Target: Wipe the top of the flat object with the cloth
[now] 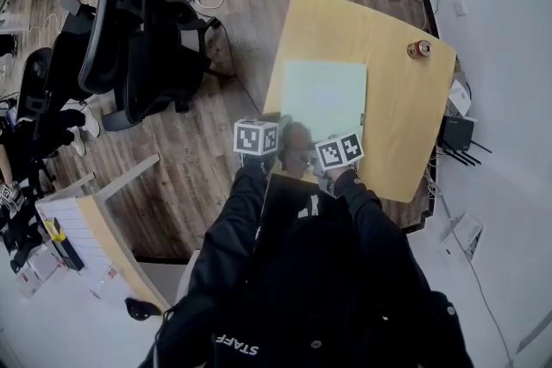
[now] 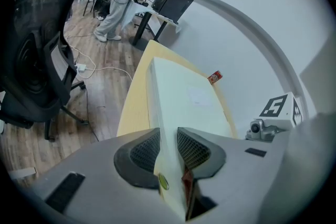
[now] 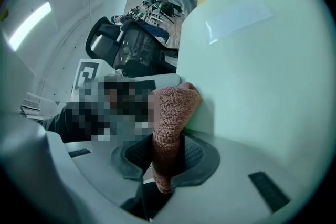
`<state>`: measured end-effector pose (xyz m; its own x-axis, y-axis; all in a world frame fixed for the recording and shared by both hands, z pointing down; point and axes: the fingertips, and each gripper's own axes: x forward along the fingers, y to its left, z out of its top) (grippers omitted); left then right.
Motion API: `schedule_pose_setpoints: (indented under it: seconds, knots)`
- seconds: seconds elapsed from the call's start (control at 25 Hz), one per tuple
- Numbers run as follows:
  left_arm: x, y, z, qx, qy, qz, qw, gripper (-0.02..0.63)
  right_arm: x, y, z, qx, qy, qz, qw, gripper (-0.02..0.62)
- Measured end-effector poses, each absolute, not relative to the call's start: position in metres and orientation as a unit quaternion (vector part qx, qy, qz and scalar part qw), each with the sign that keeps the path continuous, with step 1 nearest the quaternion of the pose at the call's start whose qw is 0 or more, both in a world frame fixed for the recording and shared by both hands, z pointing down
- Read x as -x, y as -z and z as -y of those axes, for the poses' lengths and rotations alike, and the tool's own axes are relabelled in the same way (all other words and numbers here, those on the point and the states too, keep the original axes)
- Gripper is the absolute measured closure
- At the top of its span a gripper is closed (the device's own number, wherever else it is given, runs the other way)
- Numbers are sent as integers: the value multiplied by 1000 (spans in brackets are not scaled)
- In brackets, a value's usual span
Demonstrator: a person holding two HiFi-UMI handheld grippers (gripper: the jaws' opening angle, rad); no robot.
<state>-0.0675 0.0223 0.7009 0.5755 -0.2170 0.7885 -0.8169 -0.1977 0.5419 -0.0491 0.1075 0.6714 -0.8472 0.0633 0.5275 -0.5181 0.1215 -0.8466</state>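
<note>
The left gripper [image 2: 169, 148] is clamping the near edge of the pale green board [image 2: 181, 99], which is lying flat on the yellow table [image 1: 405, 129]. The right gripper [image 3: 167, 157] is pinching a pink cloth [image 3: 174, 105], whose folded end is seemingly touching the board's near part. Wiping well is likely calling for a firm left hold, with the cloth sweeping outward in overlapping strokes.

Head view: high, steeply down on pale green flat board [image 1: 325, 95]. Gripper views: close against it; left faces forward, right faces leftward. Board shared.
</note>
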Motion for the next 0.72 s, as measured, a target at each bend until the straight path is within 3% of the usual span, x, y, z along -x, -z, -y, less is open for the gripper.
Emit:
schedule_pose_setpoints:
  seconds: [0.72]
  knots:
    - [68,-703,-25,-717,-291,360,521,489,-58,-681,-101,-237,-638,695,230,489]
